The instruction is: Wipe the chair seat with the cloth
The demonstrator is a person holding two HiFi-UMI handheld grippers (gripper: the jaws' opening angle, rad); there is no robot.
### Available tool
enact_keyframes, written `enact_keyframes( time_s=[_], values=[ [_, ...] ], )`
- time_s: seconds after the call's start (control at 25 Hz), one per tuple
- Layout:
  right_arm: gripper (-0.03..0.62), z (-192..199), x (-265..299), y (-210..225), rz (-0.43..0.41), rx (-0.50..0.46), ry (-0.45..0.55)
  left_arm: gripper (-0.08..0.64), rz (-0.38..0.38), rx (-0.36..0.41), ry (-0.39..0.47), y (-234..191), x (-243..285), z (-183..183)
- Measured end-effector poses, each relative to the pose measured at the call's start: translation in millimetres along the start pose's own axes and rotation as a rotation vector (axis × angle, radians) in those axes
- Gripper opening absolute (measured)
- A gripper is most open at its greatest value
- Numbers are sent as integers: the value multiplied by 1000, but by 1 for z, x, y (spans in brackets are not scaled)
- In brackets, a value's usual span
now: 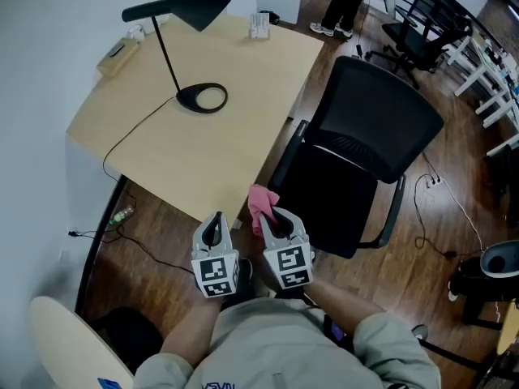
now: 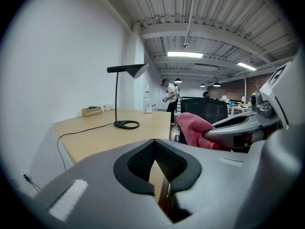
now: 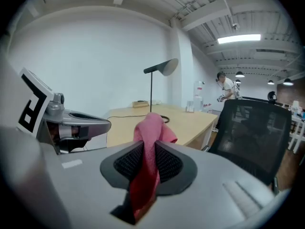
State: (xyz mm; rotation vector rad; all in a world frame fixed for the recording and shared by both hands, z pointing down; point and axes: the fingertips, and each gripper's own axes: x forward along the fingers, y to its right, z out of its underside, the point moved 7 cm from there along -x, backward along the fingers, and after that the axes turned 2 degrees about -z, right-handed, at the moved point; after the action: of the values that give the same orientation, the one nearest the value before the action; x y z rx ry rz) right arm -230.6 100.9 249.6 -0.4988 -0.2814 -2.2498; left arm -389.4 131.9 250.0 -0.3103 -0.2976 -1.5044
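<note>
Cloth point(image 3: 151, 128), one, pinched by right gripper point(image 3: 147, 149) fingers; left gripper point(image 2: 155, 144) fingers pressed together; one chair point(image 1: 373, 120) nearby

The cloth point(image 3: 151, 128) is a soft, nubbly pink fabric, matt and creased where it bunches. The right gripper point(image 1: 274, 217) and left gripper point(image 1: 213, 221) have smooth grey plastic shells with a dull sheen. Their pads point(image 2: 143, 161) are black, finely textured and rubbery in look. The chair seat point(image 1: 332, 201) is matt black upholstery, and the chair back point(image 1: 377, 116) is black mesh. The desk point(image 1: 203, 152) is pale wood-look board, smooth and matt. The lamp point(image 1: 202, 98) is matt black all over. The floor point(image 1: 405, 274) is dark wood planking with a faint shine.
</note>
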Motion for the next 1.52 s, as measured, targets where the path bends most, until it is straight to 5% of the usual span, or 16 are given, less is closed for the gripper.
enact_keyframes(
  time_s=[0.52,1.08,1.52],
  values=[
    [69,12,121,-78,-113,-43,-143,5,-118,-25,-51,-110,-2,29],
    [74,45,194,-68,-63,26,-335,5,-112,-30,-114,-144,21,41],
    [156,36,185,-70,-93,55,-333,5,-44,-40,-89,-148,31,34]
  ],
)
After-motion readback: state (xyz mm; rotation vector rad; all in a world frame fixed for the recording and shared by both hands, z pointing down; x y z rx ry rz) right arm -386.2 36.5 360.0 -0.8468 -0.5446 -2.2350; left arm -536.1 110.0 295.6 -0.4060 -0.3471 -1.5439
